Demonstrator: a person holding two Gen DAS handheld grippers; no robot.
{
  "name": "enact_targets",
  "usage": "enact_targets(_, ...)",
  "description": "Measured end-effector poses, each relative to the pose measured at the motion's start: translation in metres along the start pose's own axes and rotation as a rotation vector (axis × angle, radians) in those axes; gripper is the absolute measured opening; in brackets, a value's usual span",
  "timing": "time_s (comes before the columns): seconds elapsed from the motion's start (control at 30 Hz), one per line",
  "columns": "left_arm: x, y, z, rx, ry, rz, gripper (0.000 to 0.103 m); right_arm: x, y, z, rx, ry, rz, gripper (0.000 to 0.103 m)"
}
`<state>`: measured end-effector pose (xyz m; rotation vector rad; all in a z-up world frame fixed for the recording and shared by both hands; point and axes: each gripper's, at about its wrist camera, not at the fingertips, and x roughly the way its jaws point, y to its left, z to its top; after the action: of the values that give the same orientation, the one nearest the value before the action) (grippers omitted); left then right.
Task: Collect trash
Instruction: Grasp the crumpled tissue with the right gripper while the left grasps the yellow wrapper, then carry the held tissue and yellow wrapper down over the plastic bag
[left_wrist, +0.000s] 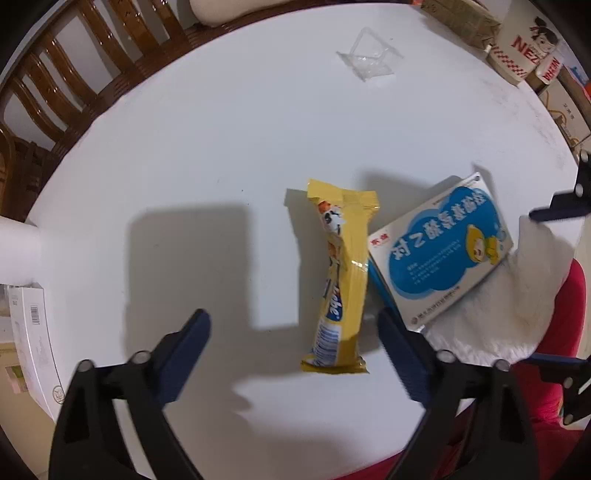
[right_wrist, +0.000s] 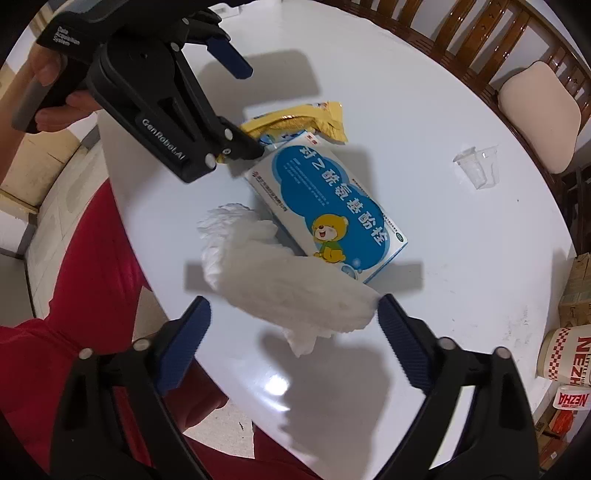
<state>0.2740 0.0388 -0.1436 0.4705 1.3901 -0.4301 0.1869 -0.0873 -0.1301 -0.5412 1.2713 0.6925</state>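
A yellow snack wrapper (left_wrist: 340, 280) (right_wrist: 306, 120) lies on the round white table (left_wrist: 184, 147). My left gripper (left_wrist: 293, 317) (right_wrist: 247, 110) points down over it, open, with the wrapper between its fingers and nearer the right one. A blue-and-white medicine box (left_wrist: 443, 251) (right_wrist: 328, 206) lies beside the wrapper. A crumpled white tissue (right_wrist: 280, 280) (left_wrist: 517, 306) rests against the box. My right gripper (right_wrist: 293, 302) (left_wrist: 535, 286) straddles the tissue, open; its right finger (right_wrist: 391, 317) is at the tissue's end, the left one apart. A crushed clear plastic cup (left_wrist: 369, 59) (right_wrist: 478, 168) lies farther off.
Wooden chairs (left_wrist: 74, 74) (right_wrist: 517, 29) ring the far side, one with a beige cushion (right_wrist: 539, 114). Printed paper cups (right_wrist: 565, 354) and cardboard boxes (left_wrist: 461, 18) crowd one edge. A white carton (left_wrist: 29, 332) sits off the table. The person's red clothing (right_wrist: 92, 277) is at the near edge.
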Motion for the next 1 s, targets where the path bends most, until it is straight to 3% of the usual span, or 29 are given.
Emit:
enact_targets(0.07, 0.005, 0.003, 0.002, -0.020, 0.014, -0.012, 0.075, 0.005, -0.001, -0.001, 0.014, 0.007, 0.010, 0.073)
enact_targets(0.13, 0.009, 0.005, 0.004, -0.035, 0.029, -0.026, 0.071, 0.008, -0.002, -0.002, 0.023, 0.009, 0.009, 0.072)
enact_targets(0.37, 0.009, 0.007, 0.008, -0.042, 0.007, -0.032, 0.062, 0.009, 0.000, -0.007, 0.042, -0.005, -0.017, 0.039)
enact_targets(0.47, 0.010, 0.008, 0.010, -0.055, 0.011, -0.038, 0.062, 0.011, 0.001, -0.009, 0.053, 0.000, -0.018, 0.029)
enact_targets(0.5, 0.009, 0.008, 0.010, -0.055, 0.004, -0.037, 0.057, 0.012, 0.002, -0.010, 0.055, 0.001, -0.023, 0.027)
enact_targets(0.57, 0.010, 0.009, 0.011, -0.057, 0.004, -0.037, 0.052, 0.012, 0.002, -0.012, 0.065, 0.000, -0.016, 0.024)
enact_targets(0.63, 0.008, 0.008, 0.013, -0.051, 0.009, -0.054, 0.034, 0.012, 0.003, -0.013, 0.075, 0.000, 0.000, 0.023)
enact_targets(0.73, 0.008, 0.007, 0.013, -0.051, 0.022, -0.037, 0.021, 0.012, 0.003, -0.012, 0.084, 0.002, -0.001, 0.020)
enact_targets(1.0, -0.002, 0.007, 0.003, -0.098, -0.006, -0.077, 0.017, -0.007, -0.002, -0.014, 0.123, -0.038, -0.012, 0.019)
